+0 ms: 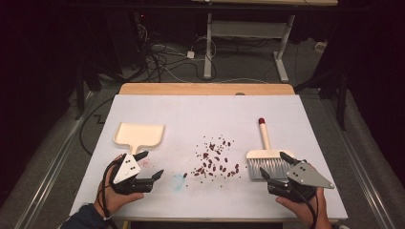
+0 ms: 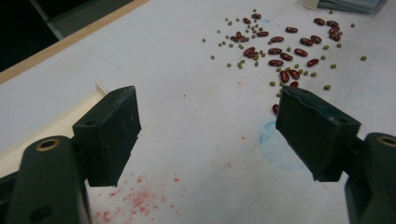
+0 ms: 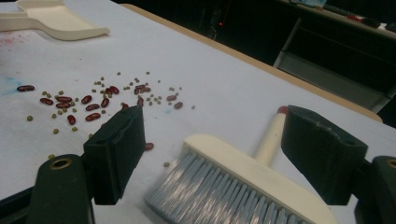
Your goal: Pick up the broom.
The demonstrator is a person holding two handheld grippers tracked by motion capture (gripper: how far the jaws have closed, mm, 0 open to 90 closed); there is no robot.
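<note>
At the table, my left gripper [image 1: 151,163] hangs spread and empty just short of the dustpan [image 1: 139,134], my right gripper [image 1: 275,165] spread around the brush [image 1: 265,160]; scattered beans [image 1: 215,160] lie between them, seemingly awaiting sweeping

Beans [image 1: 213,160] scattered mid-table [image 1: 191,109]; dustpan [image 1: 139,134] to their left; brush [image 1: 266,155] to their right. Grippers near front edge.

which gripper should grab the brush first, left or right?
Right. The right gripper sits open right at the brush bristles; the left gripper is across the beans, beside the dustpan.
</note>
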